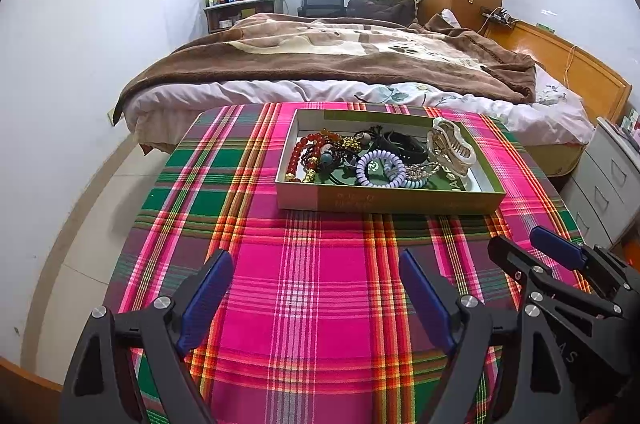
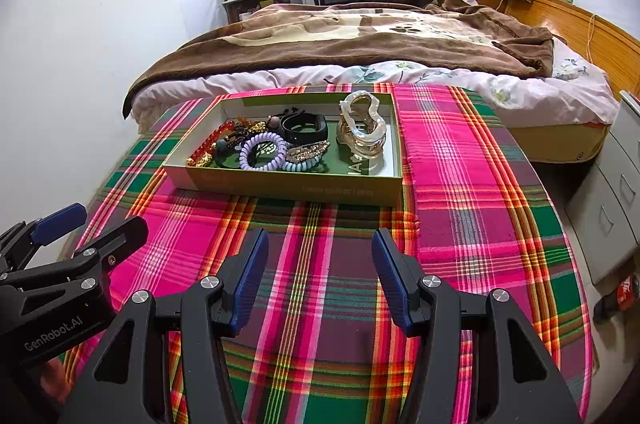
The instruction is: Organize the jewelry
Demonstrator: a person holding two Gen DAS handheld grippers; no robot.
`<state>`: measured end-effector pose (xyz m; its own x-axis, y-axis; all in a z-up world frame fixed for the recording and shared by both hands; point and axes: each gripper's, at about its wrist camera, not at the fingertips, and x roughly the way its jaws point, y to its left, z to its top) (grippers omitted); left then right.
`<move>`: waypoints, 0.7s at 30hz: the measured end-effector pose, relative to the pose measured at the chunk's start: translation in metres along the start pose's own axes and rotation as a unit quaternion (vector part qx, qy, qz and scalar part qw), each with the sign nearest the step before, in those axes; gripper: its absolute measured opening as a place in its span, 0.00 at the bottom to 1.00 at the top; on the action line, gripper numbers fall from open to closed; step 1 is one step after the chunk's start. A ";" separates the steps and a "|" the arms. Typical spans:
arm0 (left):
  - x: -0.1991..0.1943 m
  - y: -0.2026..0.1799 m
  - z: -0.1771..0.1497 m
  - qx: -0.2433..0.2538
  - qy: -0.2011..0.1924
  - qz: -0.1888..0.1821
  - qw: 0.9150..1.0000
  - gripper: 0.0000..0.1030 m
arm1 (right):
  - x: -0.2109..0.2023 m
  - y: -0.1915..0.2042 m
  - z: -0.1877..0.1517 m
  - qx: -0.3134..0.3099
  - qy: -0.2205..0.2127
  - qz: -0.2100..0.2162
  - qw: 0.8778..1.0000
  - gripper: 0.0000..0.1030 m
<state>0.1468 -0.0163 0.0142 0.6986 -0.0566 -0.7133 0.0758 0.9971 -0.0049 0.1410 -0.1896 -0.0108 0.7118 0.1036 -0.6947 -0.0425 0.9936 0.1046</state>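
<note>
A shallow green box [image 1: 384,201] [image 2: 280,187] stands on the plaid-covered table. It holds red bead bracelets [image 1: 300,154] [image 2: 212,140], a purple coil hair tie [image 1: 380,169] [image 2: 262,152], a black band [image 1: 404,143] [image 2: 304,128] and a large pearly hair claw [image 1: 450,144] [image 2: 362,128]. My left gripper [image 1: 316,284] is open and empty, above the cloth in front of the box. My right gripper [image 2: 320,264] is open and empty, beside the left one; it also shows in the left wrist view [image 1: 532,248].
The pink and green plaid cloth [image 1: 320,304] [image 2: 460,184] covers the table. A bed with a brown blanket [image 1: 340,52] lies beyond the table. White drawers [image 1: 608,184] [image 2: 612,208] stand at the right.
</note>
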 end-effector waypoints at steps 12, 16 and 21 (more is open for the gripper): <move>0.000 0.001 -0.002 -0.004 -0.002 0.000 1.000 0.83 | 0.000 0.001 -0.001 0.000 0.001 0.000 1.000 0.53; 0.000 0.001 -0.002 -0.004 -0.003 0.001 1.000 0.83 | 0.000 0.002 -0.001 0.000 0.001 0.001 1.000 0.53; 0.000 0.001 -0.002 -0.006 -0.002 0.000 1.000 0.83 | 0.001 0.003 -0.001 0.000 0.001 0.001 1.000 0.53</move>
<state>0.1451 -0.0148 0.0129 0.7007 -0.0564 -0.7112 0.0677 0.9976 -0.0124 0.1410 -0.1864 -0.0119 0.7100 0.1055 -0.6962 -0.0431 0.9934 0.1066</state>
